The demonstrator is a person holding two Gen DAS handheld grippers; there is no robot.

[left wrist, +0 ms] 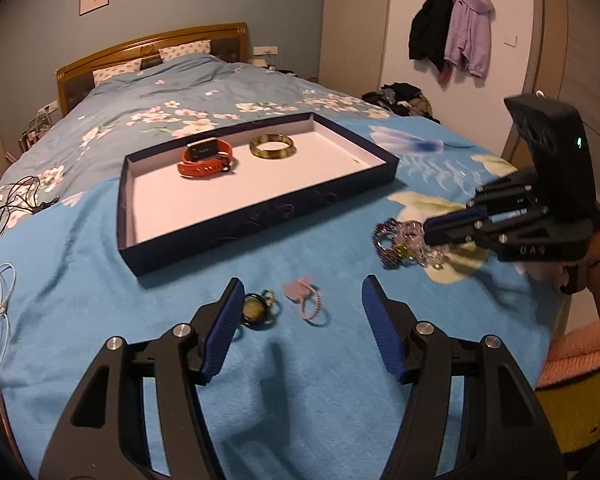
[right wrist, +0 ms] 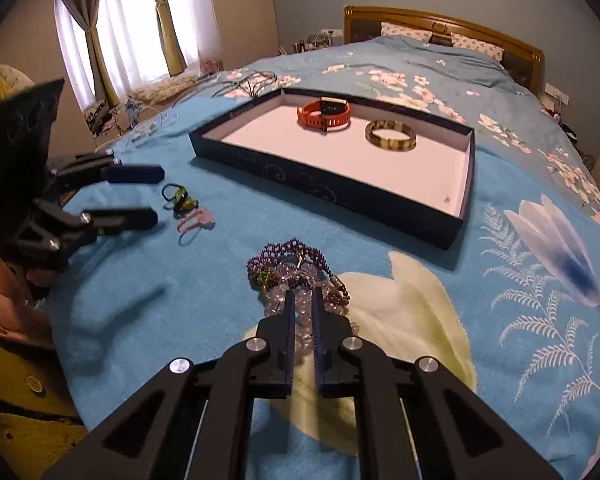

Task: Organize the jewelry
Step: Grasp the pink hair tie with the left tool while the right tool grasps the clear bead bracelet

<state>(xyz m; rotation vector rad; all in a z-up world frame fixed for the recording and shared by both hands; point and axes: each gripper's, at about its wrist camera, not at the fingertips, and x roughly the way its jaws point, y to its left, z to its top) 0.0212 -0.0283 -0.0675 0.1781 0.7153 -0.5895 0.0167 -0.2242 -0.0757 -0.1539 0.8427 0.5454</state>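
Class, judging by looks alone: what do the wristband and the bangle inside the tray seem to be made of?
Orange wristband: probably matte silicone or rubber, going by its row of punched strap holes and dull surface. Bangle: glossy, mottled amber-brown, so possibly resin, horn or stone; the look leaves it open.

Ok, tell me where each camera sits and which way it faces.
Left wrist: on the left gripper, open, facing the headboard over two hair ties; right gripper at right.
Right wrist: on the right gripper, shut on the beads; left gripper at left.
Both show the tray, watch and bangle.
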